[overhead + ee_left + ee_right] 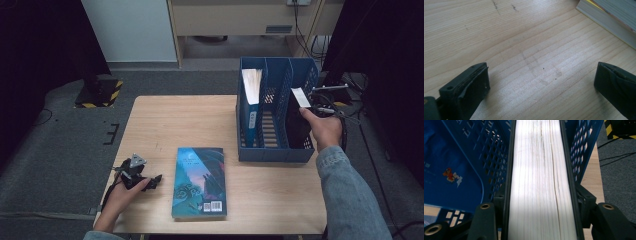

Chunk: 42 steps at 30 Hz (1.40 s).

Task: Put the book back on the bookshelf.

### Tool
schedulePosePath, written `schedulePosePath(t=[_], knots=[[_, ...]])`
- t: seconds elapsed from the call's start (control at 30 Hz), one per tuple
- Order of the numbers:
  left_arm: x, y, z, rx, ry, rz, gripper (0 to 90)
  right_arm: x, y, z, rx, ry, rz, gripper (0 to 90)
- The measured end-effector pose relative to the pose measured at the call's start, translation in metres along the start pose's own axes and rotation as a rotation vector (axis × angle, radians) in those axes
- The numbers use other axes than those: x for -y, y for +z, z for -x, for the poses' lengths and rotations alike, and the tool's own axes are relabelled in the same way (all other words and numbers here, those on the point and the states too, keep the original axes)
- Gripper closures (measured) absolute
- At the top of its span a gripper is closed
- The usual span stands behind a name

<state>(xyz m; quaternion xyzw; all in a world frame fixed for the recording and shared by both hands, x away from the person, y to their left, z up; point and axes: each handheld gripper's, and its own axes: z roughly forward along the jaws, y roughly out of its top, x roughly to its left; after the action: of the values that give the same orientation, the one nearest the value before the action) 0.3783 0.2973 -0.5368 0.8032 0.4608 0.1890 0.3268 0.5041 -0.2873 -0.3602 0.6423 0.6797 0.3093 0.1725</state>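
A blue three-slot file rack [272,151] stands on the right half of the wooden table [170,120]. My right gripper [309,111] is shut on a thick black-covered book [298,127], which stands upright in the rack's right-hand slot. In the right gripper view the book's white page edges [540,170] run between the two jaws of my right gripper [540,205], with the rack's blue mesh walls [496,167] on both sides. My left gripper [151,180] rests low at the table's front left. Its jaws stand wide open over bare wood, as the left gripper view shows [541,81].
A teal paperback [200,181] lies flat near the front edge, right of the left gripper; its corner [614,20] shows at the upper right. A blue book [251,107] stands in the rack's left slot. Cables [350,95] trail off the table's right side.
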Motion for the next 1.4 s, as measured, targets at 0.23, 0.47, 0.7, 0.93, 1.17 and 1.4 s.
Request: schedulePosePath(t=[0.23, 0.47, 0.7, 0.93, 1.17, 1.4], knots=[[0.000, 0.000, 0.000, 0.001, 0.001, -0.001, 0.0, -0.003, 0.001, -0.003, 0.045, -0.050, -0.018, 50.3], [0.000, 0.000, 0.000, 0.000, 0.001, 0.000, 0.0, -0.006, 0.000, 0.003, 0.061, -0.026, 0.001, 52.8], [0.000, 0.000, 0.000, 0.002, 0.003, 0.000, 0.0, -0.013, 0.000, 0.008, 0.052, 0.002, 0.021, 53.1], [-0.001, 0.001, 0.000, 0.003, 0.002, -0.001, 0.0, -0.021, 0.000, 0.018, 0.058, 0.017, 0.044, 53.1], [-0.001, 0.000, 0.000, 0.003, 0.003, -0.003, 0.0, -0.026, 0.005, 0.021, 0.060, 0.005, 0.088, 53.1], [-0.001, 0.000, 0.000, 0.002, 0.002, -0.003, 0.0, -0.035, 0.014, 0.018, 0.055, 0.014, 0.098, 53.0]])
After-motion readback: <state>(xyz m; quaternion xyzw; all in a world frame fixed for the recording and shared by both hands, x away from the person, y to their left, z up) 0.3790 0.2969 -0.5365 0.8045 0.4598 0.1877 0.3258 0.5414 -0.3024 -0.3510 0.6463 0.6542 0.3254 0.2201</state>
